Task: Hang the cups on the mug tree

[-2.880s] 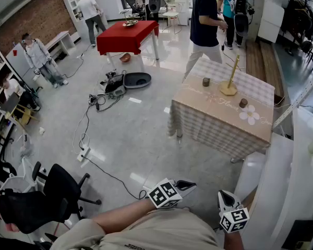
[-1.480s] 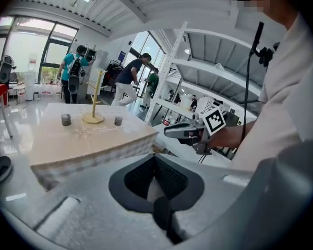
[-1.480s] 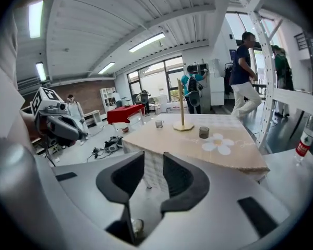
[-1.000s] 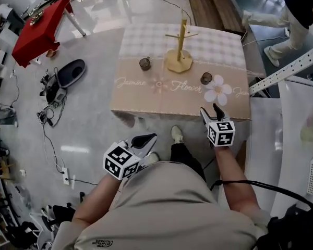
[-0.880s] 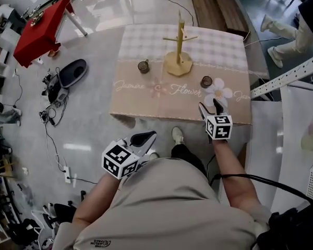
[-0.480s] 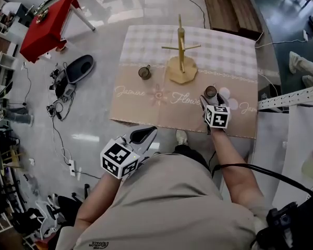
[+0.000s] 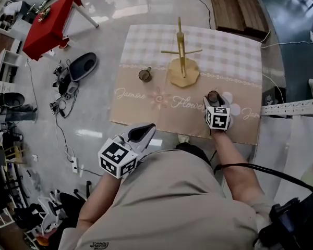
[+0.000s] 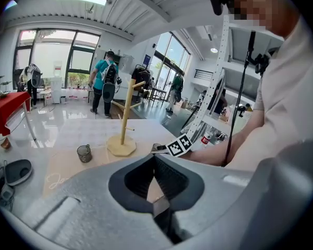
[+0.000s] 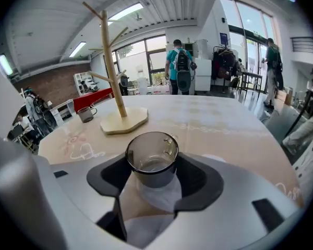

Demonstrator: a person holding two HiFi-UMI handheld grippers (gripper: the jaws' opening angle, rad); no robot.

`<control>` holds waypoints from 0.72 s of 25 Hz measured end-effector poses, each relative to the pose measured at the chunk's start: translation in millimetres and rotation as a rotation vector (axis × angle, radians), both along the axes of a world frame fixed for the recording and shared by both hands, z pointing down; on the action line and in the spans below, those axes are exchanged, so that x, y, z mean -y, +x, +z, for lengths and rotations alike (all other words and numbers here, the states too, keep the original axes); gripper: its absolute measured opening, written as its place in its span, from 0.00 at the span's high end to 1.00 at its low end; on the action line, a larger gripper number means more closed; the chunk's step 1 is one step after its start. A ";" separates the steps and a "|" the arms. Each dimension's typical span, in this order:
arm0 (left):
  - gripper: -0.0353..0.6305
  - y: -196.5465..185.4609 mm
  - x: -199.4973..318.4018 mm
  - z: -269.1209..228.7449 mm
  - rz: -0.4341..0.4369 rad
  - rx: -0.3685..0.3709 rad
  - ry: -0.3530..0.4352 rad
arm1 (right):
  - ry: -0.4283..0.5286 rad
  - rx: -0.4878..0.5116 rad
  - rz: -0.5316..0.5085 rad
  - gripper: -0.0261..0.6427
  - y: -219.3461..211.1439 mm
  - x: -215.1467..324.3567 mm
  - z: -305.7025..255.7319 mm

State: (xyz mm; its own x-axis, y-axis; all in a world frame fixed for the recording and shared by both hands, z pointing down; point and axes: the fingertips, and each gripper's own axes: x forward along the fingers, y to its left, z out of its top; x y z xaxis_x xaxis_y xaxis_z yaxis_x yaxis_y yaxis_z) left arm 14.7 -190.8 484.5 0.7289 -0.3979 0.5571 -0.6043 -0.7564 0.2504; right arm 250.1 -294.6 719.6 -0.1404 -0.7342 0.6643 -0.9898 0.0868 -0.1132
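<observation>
A: Head view: carried forward since a second ago, with the right gripper (image 7: 214,101) now at the cup (image 7: 213,95) front-right of the mug tree (image 7: 181,61).

B: And from the left gripper view?

A: Left gripper (image 8: 155,158) pinched together on nothing, well short of the mug tree. Second cup (image 8: 84,153) left of the tree, untouched.

B: Right gripper view?

A: Closing round the cup, glass between the pads, not visibly clamped yet. Probably means the first pick-up is about to start, with all the hanging still to do.
</observation>
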 end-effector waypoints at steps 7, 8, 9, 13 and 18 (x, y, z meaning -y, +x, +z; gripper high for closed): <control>0.93 7.0 14.5 -5.4 0.003 -0.013 0.020 | 0.097 -0.115 -0.143 0.55 7.1 8.7 -41.6; 0.93 8.8 16.1 -5.7 0.005 -0.017 0.023 | 0.123 -0.131 -0.167 0.55 6.7 11.9 -52.8; 0.93 10.6 17.3 -6.0 0.007 -0.020 0.025 | 0.150 -0.149 -0.190 0.55 5.7 15.3 -65.2; 0.93 17.0 19.1 -7.9 0.008 -0.039 0.033 | 0.233 -0.206 -0.269 0.55 0.4 26.9 -111.1; 0.94 16.2 18.7 -10.3 -0.006 -0.052 0.036 | 0.315 -0.261 -0.361 0.55 -9.8 42.9 -157.3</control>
State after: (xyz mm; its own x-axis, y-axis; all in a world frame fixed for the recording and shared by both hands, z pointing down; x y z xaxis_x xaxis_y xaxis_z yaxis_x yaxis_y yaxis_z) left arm 30.9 -209.6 474.2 0.7538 -0.4218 0.5038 -0.5961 -0.7616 0.2543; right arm 240.3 -337.6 562.4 -0.2801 -0.8390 0.4665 -0.8825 0.4163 0.2187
